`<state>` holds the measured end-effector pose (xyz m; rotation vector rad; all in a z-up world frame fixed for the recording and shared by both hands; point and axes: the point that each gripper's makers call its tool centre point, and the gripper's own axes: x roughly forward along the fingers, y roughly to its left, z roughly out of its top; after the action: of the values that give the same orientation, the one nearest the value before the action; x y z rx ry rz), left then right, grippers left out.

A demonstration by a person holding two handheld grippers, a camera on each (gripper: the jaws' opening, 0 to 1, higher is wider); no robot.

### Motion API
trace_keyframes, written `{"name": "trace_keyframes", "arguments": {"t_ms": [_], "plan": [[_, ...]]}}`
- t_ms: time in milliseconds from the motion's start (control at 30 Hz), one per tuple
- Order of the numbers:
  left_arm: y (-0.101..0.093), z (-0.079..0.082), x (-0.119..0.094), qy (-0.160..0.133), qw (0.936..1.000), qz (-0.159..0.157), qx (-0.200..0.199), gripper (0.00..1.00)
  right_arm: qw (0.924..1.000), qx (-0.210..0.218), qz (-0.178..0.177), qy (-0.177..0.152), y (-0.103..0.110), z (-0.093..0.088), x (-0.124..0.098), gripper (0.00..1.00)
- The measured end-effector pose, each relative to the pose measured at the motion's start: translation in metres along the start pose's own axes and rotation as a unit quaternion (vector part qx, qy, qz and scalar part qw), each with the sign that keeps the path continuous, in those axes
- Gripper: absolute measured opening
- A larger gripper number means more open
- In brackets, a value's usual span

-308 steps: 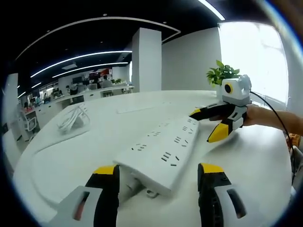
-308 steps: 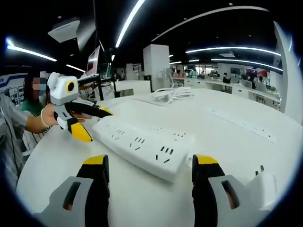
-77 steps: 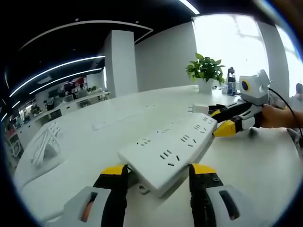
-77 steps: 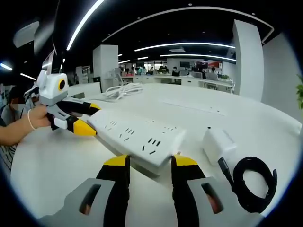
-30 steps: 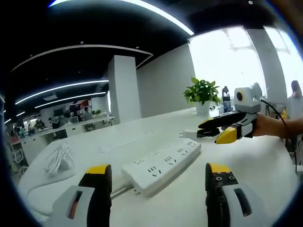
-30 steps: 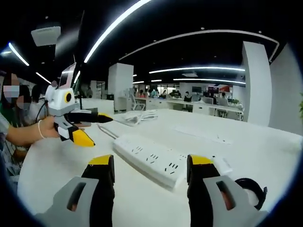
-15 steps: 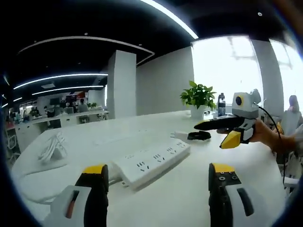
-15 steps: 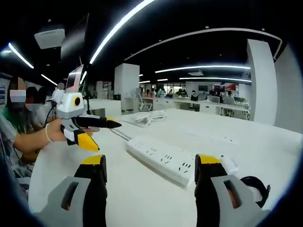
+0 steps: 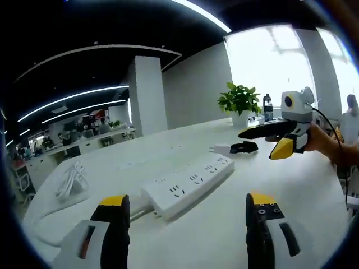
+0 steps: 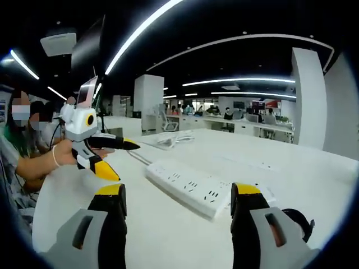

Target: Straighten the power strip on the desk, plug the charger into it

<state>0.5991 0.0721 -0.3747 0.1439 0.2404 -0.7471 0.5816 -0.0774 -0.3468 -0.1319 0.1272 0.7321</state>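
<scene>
Stretching pale and smooth under long ceiling light strips, the white worktop [image 9: 185, 230] sits in an open office with rows of desks behind, a white pillar [image 9: 147, 92] and a potted plant [image 9: 239, 100] by a bright window; the power strip [image 9: 188, 186] lies flat just ahead of the left hand-held gripper [image 9: 185, 210], whose jaws stand wide with nothing between them; the right hand-held gripper [image 10: 176, 196] is likewise spread wide and empty, the strip just beyond its tips; past the strip's far end lie the white charger [image 9: 223, 149] and its coiled black cable [image 9: 244, 147]; compared with half a second ago, little differs beyond a slight shift of each view, the strip lying where it was; a white cord bundle [image 9: 72, 180] rests well left of the left gripper; bare worktop surrounds the strip on both long sides.
</scene>
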Motion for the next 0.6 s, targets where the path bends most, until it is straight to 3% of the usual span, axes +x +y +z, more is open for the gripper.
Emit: {"name": "trace_keyframes", "arguments": {"t_ms": [200, 433, 600], "plan": [[-0.001, 0.000, 0.000, 0.001, 0.9999, -0.005, -0.009, 0.87, 1.0000, -0.005, -0.003, -0.004, -0.008, -0.001, -0.005, 0.75], [-0.008, -0.011, -0.001, 0.019, 0.9997, -0.013, -0.005, 0.88, 0.9999, -0.015, -0.005, -0.004, -0.019, -0.004, -0.013, 0.73], [-0.007, -0.009, -0.004, 0.014, 0.9998, -0.014, -0.003, 0.89, 0.9998, -0.018, -0.010, -0.006, -0.031, -0.004, -0.022, 0.72]]}}
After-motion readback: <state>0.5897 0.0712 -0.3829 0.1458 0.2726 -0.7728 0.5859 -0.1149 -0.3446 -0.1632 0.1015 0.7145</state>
